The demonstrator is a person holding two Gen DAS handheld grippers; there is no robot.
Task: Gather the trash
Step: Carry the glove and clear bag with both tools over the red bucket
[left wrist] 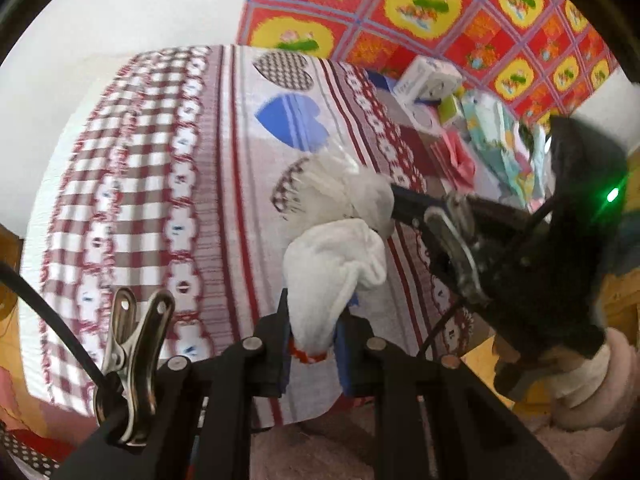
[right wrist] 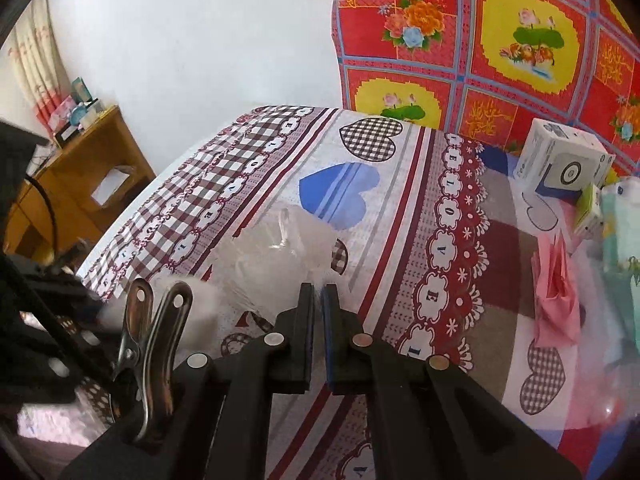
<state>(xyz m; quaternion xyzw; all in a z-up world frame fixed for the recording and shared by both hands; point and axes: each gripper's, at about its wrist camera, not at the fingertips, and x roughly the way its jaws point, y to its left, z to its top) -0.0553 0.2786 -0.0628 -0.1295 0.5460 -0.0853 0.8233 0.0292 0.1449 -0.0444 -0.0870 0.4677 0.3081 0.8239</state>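
Overall, noted a bed [right wrist: 400, 208] filling most of both views, dressed in a patterned sheet of maroon check, hearts and scalloped lettered bands. Behind it, hung on the white wall, a red and yellow floral cloth [right wrist: 520, 40]. To the far side in the right wrist view, a wooden side table [right wrist: 84, 168] carrying small clutter, with a pale curtain [right wrist: 36, 60] above it. At the bed's other end, a white carton [right wrist: 560, 160], a pink folded item [right wrist: 556, 296] and pale packets, well apart from the work area.

Central on the sheet: a clear plastic bag [right wrist: 280, 248], thin and partly see-through, edges hard to trace. Emerging from it, a white cloth bundle [left wrist: 340, 264], possibly a sock or rag; identity uncertain owing to blur.

Left gripper [left wrist: 312, 344]: jaws pinching the lower end of the white cloth bundle, blue pads pressed on either side, a red-and-white trim showing just below.

Right gripper [right wrist: 318, 304]: jaws pressed nearly together at the bag's near edge, apparently nipping the thin film; seen from the left wrist view reaching in from the side to the bundle's upper end. A sleeve cuff [left wrist: 588, 384] visible behind it.
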